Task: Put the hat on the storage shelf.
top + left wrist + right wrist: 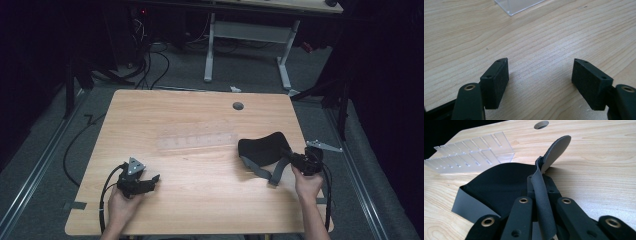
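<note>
The black sleep mask lies on the table just right of the clear divider tray. The right gripper pinches its grey strap; lift slowly, keeping that pinch firm. The left gripper, near the tray's left end, gapes wide and empty

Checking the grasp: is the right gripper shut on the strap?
Shut: the right gripper jaws pinch the grey strap between them.

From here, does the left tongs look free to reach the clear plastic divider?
Probably yes: the left tongs are open and empty, and bare wooden table lies between them and the clear plastic divider.
</note>
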Action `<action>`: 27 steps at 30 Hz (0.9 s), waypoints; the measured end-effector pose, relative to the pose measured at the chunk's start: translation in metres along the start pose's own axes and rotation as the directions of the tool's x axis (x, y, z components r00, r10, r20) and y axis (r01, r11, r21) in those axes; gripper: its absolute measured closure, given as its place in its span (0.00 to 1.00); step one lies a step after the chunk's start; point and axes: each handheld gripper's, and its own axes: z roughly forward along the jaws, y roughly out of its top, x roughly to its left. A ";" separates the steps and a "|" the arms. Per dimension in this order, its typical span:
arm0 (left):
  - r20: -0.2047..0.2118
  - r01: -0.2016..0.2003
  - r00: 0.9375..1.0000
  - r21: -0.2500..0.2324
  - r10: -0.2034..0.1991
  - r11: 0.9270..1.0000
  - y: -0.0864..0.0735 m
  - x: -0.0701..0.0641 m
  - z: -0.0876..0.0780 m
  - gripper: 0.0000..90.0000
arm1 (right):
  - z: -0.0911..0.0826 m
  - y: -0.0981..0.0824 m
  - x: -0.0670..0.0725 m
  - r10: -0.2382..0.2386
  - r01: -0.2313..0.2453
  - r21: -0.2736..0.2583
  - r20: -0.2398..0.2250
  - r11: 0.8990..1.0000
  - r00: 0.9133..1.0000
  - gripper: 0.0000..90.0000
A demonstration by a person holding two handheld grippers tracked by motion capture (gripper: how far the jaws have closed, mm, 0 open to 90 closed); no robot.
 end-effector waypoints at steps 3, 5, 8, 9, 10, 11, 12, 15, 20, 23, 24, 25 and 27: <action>0.000 0.000 1.000 0.000 0.000 1.000 0.000 0.000 0.000 0.34 | -0.005 -0.002 0.003 0.004 -0.004 -0.008 -0.003 1.000 1.000 0.97; 0.000 0.001 1.000 0.000 -0.001 1.000 0.000 0.000 0.000 0.34 | -0.010 -0.005 0.005 -0.002 0.002 -0.018 -0.009 1.000 1.000 0.97; 0.001 0.005 1.000 0.000 -0.005 1.000 0.000 0.000 0.000 0.34 | -0.016 -0.007 0.008 -0.002 0.002 -0.026 -0.014 1.000 1.000 0.97; 0.001 0.005 1.000 0.000 -0.005 1.000 0.000 0.000 0.000 0.34 | -0.017 -0.008 0.009 -0.002 0.001 -0.028 -0.014 1.000 1.000 0.97; 0.002 0.006 1.000 0.000 -0.006 1.000 0.000 0.000 0.000 0.34 | -0.020 -0.010 0.010 0.000 -0.001 -0.035 -0.016 0.999 1.000 0.97; 0.002 0.006 1.000 0.000 -0.006 1.000 0.000 0.000 0.000 0.34 | -0.020 -0.010 0.010 0.000 -0.001 -0.035 -0.016 0.999 1.000 0.97; 0.006 0.000 1.000 0.002 0.000 1.000 0.000 -0.001 0.000 0.33 | -0.022 -0.013 0.012 0.000 -0.001 -0.034 -0.018 0.999 1.000 0.97; 0.006 0.000 1.000 0.003 -0.001 1.000 0.000 -0.001 0.000 0.33 | -0.025 -0.015 0.014 0.004 -0.004 -0.039 -0.016 0.999 1.000 0.97; 0.014 -0.002 1.000 0.006 0.002 1.000 0.000 0.000 -0.001 0.33 | -0.032 -0.016 0.021 0.004 -0.006 -0.054 -0.028 0.999 1.000 0.97; 0.018 -0.008 1.000 0.014 0.008 1.000 -0.001 -0.001 0.000 0.31 | -0.035 -0.019 0.029 0.005 -0.008 -0.060 -0.042 0.998 0.999 0.97; 0.016 -0.005 1.000 0.013 0.005 1.000 -0.001 -0.002 0.001 0.29 | -0.035 -0.020 0.031 -0.001 -0.002 -0.063 -0.045 0.998 0.999 0.97; 0.016 -0.005 1.000 0.013 0.005 1.000 -0.001 -0.002 0.001 0.28 | -0.035 -0.020 0.031 -0.001 -0.002 -0.063 -0.045 0.998 0.999 0.97; 0.017 -0.004 1.000 0.019 0.003 1.000 -0.001 -0.003 0.001 0.27 | -0.036 -0.021 0.037 -0.002 -0.002 -0.066 -0.058 0.998 0.998 0.97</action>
